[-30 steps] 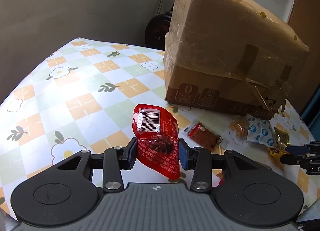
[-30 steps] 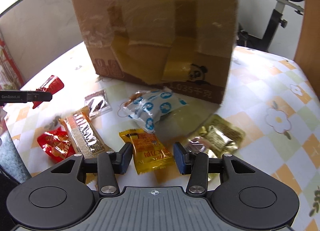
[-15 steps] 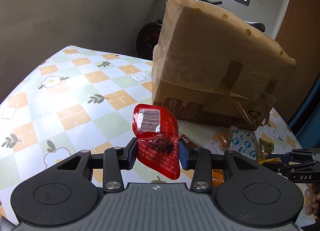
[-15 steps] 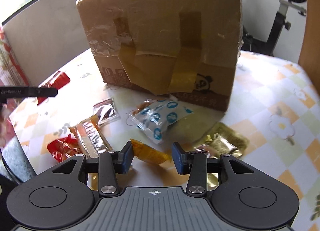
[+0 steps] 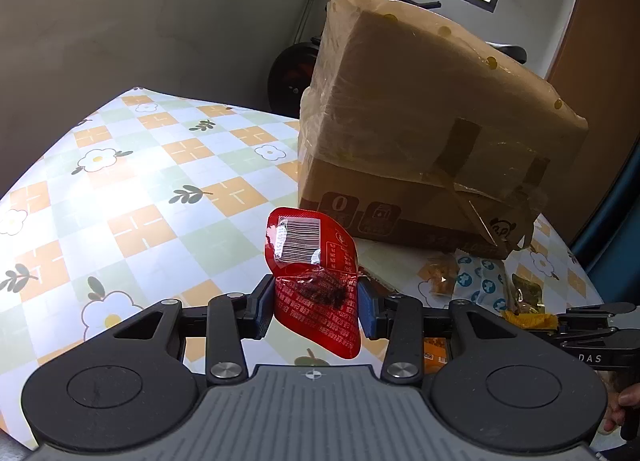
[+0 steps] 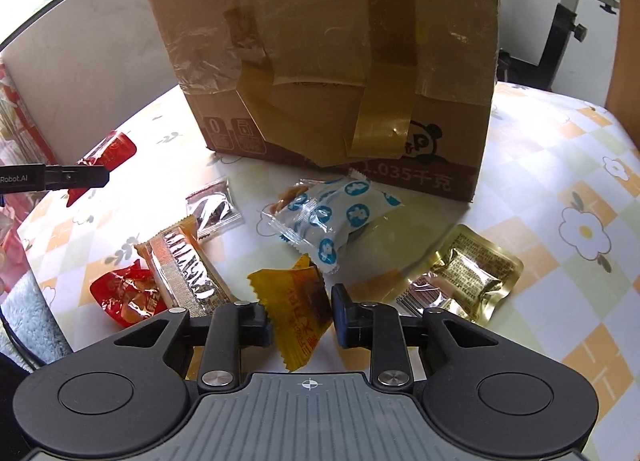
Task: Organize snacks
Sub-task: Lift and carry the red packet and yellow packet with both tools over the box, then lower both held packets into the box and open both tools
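My left gripper (image 5: pixel 316 301) is shut on a red snack packet (image 5: pixel 310 253) with a barcode label, held above the flowered tablecloth (image 5: pixel 140 201). It also shows at the left of the right wrist view as the left gripper (image 6: pixel 100 177) with the red packet (image 6: pixel 116 149). My right gripper (image 6: pixel 300 311) is closing tight on a yellow packet (image 6: pixel 294 289). Both pads press on it, and it is crumpled and raised off the table. A taped cardboard box (image 6: pixel 340 61) stands just behind.
Loose snacks lie before the box: a blue-and-white packet (image 6: pixel 340 217), a gold packet (image 6: pixel 468 277), a brown-and-silver bar (image 6: pixel 184 265), a red candy (image 6: pixel 128 295) and a small clear packet (image 6: pixel 214 209). An exercise bike (image 6: pixel 576 1) stands beyond the table.
The yellow packet, flat on the table between the right fingers a second ago, is now lifted and squeezed narrower. The left gripper keeps the red packet.
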`<state>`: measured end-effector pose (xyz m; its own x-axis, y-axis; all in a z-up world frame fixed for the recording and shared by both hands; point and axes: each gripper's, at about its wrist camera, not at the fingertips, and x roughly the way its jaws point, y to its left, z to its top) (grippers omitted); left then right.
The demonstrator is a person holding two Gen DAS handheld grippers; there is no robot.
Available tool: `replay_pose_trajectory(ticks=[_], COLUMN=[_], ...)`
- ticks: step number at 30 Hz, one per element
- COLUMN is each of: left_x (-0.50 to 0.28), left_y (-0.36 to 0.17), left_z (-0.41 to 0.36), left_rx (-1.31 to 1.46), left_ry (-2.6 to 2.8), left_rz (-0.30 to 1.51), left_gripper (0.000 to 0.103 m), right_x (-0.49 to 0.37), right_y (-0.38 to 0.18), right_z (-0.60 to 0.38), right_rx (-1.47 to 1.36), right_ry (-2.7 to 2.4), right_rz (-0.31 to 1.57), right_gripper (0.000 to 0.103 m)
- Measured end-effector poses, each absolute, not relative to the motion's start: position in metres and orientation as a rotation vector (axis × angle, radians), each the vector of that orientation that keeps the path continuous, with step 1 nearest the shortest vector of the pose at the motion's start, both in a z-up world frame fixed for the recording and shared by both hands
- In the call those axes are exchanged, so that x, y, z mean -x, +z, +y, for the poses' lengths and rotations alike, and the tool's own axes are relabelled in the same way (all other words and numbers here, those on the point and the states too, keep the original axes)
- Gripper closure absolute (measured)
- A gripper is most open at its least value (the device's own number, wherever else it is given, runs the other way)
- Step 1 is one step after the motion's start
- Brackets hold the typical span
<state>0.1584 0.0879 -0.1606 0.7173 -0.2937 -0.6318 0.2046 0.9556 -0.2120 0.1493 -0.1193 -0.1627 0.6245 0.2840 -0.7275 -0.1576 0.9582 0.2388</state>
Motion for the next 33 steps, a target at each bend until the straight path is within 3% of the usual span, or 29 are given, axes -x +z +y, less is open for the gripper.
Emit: replay_pose_trajectory(ticks=[10, 19, 28, 30, 32, 33], left_x=[-0.155, -0.167, -0.253, -0.268, -0.28, -0.285], left_y=[-0.131, -0.041, -0.006, -0.009, -0.013, -0.016], left_z=[0.086, 0.059, -0.003, -0.016, -0.024, -0.024], left_rx=[0.15, 0.082, 0.044, 0.019, 0.006, 0.002], left_ry=[-0.327, -0.454, -0.507, -0.49, -0.483, -0.477], left_rz=[0.652, 0.395, 0.355, 0.367, 0.401, 0.424], left_gripper=[0.059, 0.058, 0.058, 0.054, 0.043, 0.036], right_x=[-0.142, -0.181, -0.277, -0.294, -0.304, -0.305], right_y=[-0.098, 0.002, 0.002, -0.007, -0.013, -0.015], right_z=[-0.137, -0.151, -0.144, -0.141, -0.138, -0.138], right_rx=[-0.207, -0.177, -0.1, -0.109, -0.103, -0.1], right_ry=[0.304, 0.383, 0.27, 0.245, 0.211, 0.198], right_rz=[0.706, 0.434, 0.438, 0.467, 0.481, 0.482], right_gripper=[0.091, 0.091, 0.091, 0.09, 0.085, 0.076])
